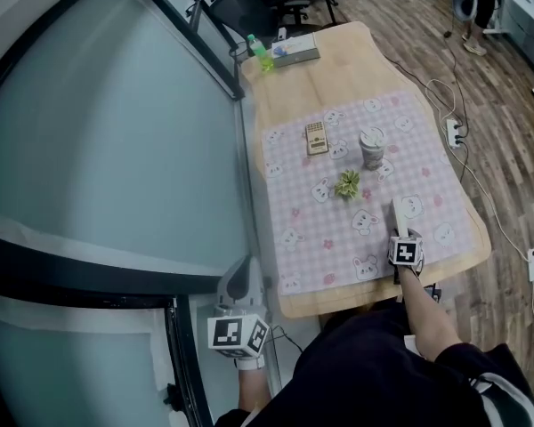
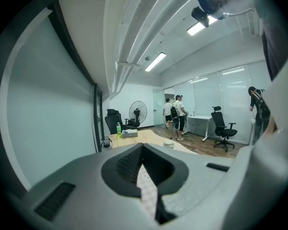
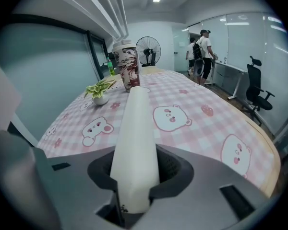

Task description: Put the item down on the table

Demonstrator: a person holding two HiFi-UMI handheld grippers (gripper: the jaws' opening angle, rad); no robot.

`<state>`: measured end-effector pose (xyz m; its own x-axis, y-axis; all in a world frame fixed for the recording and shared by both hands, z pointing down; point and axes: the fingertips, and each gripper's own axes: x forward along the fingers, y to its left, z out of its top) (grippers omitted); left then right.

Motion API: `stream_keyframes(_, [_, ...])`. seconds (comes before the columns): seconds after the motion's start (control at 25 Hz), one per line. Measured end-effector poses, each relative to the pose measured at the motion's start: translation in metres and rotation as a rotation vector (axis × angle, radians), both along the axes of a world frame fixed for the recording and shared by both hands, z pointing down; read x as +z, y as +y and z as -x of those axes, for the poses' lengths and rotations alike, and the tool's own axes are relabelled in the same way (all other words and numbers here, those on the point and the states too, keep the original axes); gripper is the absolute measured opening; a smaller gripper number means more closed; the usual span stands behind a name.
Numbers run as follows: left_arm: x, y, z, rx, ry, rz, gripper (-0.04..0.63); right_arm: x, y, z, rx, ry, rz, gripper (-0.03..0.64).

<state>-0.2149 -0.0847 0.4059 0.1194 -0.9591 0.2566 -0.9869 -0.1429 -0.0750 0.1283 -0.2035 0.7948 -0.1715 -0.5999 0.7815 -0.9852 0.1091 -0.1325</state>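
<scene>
Right gripper view, claw (image 3: 134, 188) clamping white tube (image 3: 134, 128)

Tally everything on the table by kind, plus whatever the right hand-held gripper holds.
Checked cloth: 1
Cup: 1
Small plant: 1
Flat tan item: 1
Green bottle: 1
Flat box: 1
White tube, in right hand-held gripper: 1
Total: 7

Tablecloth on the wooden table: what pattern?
Pink-checked cloth with white bear faces; clearest in right gripper view.
</scene>
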Motion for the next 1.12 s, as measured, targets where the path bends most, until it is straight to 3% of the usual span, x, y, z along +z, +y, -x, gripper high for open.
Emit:
stream_keyframes(0.4, [-0.003,0.009,0.010,-0.001,-0.011,0.001,0.000,0.000,-0.004,0.002,0.005,0.162,-0.009,0.141])
stream_keyframes(0.52, [0.001,0.014,0.019,-0.015,-0.003,0.007,0.000,-0.001,-0.004,0.003,-0.002,0.256,0.017,0.144])
stream_keyframes(0.64, [0.002,0.017,0.023,-0.018,0.001,0.015,0.000,-0.005,-0.001,-0.001,-0.030,0.454,0.057,0.144])
stream_keyframes(0.88, [-0.003,0.030,0.038,-0.043,0.036,-0.016,0.000,-0.026,-0.007,-0.024,-0.211,1.004,0.035,0.144])
stream_keyframes(1.0, [-0.001,0.038,0.048,-0.049,0.043,-0.010,0.000,-0.030,-0.015,-0.022,-0.283,1.158,0.013,0.144])
stream_keyframes(1.12, [0.009,0.048,0.058,-0.064,0.059,0.016,0.000,-0.032,-0.021,-0.021,-0.317,1.240,-0.012,0.144])
